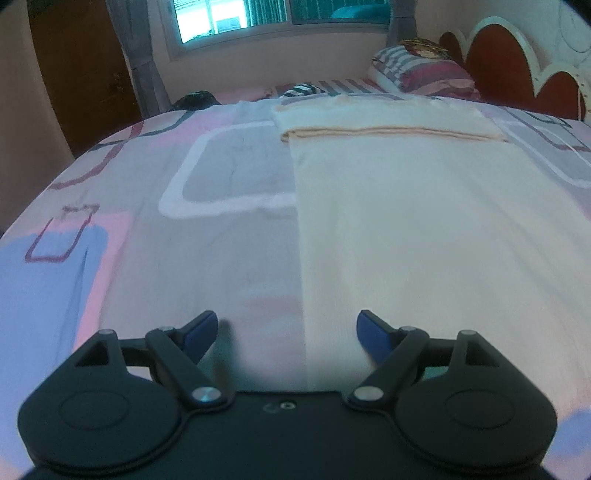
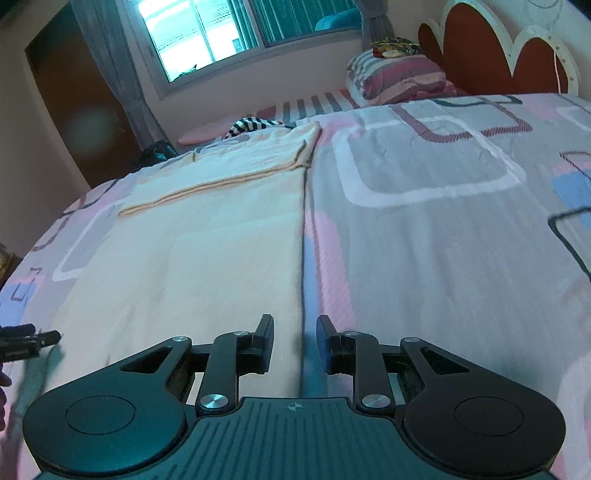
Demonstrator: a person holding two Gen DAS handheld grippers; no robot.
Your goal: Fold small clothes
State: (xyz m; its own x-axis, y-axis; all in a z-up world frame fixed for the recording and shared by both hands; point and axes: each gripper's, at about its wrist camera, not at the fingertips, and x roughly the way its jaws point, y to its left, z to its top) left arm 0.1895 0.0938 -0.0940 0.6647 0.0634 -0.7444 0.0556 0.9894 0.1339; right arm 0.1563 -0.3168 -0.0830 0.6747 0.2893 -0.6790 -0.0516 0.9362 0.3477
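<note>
My left gripper (image 1: 286,334) gapes wide, holding nothing; my right gripper (image 2: 295,341) is narrowly parted, seemingly empty, though blur hampers me. Both hover over the cream cloth (image 2: 207,236), spread flat on the patterned bedspread (image 2: 424,240).

Daylight enters through the window (image 1: 240,18) at the far wall — its panes blown out to bluish-white glare. The room is dim with a cool cast. The bed (image 1: 229,221) smears with motion blur near the lens — fisheye bending and dark vignetting mark the corners.
</note>
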